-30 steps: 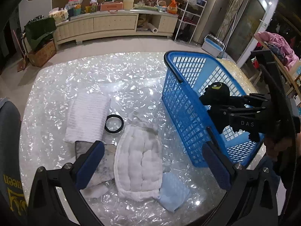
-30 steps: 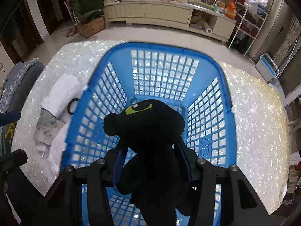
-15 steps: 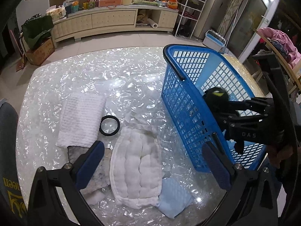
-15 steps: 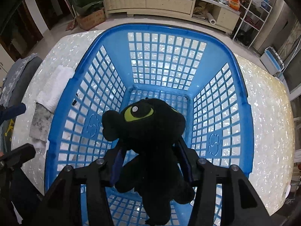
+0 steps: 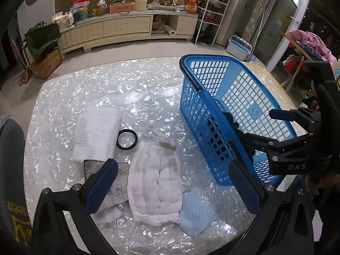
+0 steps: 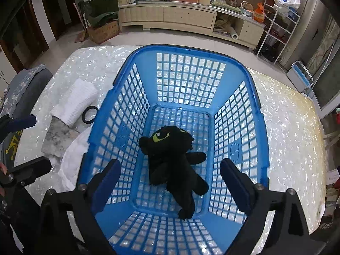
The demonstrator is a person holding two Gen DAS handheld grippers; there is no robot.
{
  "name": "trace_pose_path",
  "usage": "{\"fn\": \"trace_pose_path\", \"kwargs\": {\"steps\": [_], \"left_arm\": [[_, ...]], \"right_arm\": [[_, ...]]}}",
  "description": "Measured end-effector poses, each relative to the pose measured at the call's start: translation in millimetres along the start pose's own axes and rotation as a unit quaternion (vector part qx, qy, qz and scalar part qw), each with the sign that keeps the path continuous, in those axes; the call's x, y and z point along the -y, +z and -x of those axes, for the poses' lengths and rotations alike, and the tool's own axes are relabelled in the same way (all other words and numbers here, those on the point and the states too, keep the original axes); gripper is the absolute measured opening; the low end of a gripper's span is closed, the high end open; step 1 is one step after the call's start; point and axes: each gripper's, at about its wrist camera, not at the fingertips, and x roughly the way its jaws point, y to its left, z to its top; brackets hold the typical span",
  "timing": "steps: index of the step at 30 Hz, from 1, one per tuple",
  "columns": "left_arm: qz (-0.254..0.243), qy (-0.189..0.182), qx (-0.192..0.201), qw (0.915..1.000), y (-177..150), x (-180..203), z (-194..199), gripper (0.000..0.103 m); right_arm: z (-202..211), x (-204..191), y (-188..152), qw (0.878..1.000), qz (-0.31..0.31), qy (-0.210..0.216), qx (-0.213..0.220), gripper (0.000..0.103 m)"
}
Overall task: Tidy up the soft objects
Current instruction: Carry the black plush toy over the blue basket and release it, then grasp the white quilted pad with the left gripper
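Landmark: the blue basket (image 6: 261, 114), standing on the pearly tabletop (image 5: 85, 89).

Left of the basket, farthest out, lies a white ribbed towel (image 5: 96, 133). A black ring (image 5: 126, 139) lies flat between that towel and the basket, touching the towel's edge. Nearer the camera, a grey mottled cloth (image 5: 119, 189) sits partly under the towel's near end. Just beside the basket's left wall lies a white quilted pad (image 5: 156, 189), overlapping the grey cloth; a pale blue cloth (image 5: 196, 216) pokes out from under the pad's near corner.

The left tongs (image 5: 172, 187) hang over the pad and grey cloth – jaws spread wide, nothing between them.

Inside the basket, a black plush (image 6: 172, 159) with a green eye lies on the floor grid, head toward the far wall, legs toward the near wall.

The right tongs (image 6: 170, 182) are above the basket's near end – jaws opening, pads clear of the plush on both sides, so the plush is released.
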Motion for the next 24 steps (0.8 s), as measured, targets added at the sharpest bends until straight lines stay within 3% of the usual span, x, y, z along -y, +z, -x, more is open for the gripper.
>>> {"fn": "trace_pose_path", "kwargs": {"steps": [11,17,24], "left_arm": [[-0.033,0.006,-0.013,0.9993,-11,-3,-3,0.103],[-0.065,0.005,-0.045,0.9968,-22,-6,-36,0.103],[-0.066,0.01,-0.085,0.9942,-31,-18,-79,0.094]], "right_arm": [[6,-7,-17,1.0,-0.025,-0.003,0.006,0.099],[0,-1,-17,0.999,-0.041,-0.001,0.004,0.099],[-10,8,-19,0.999,-0.044,-0.003,-0.002,0.099]]}}
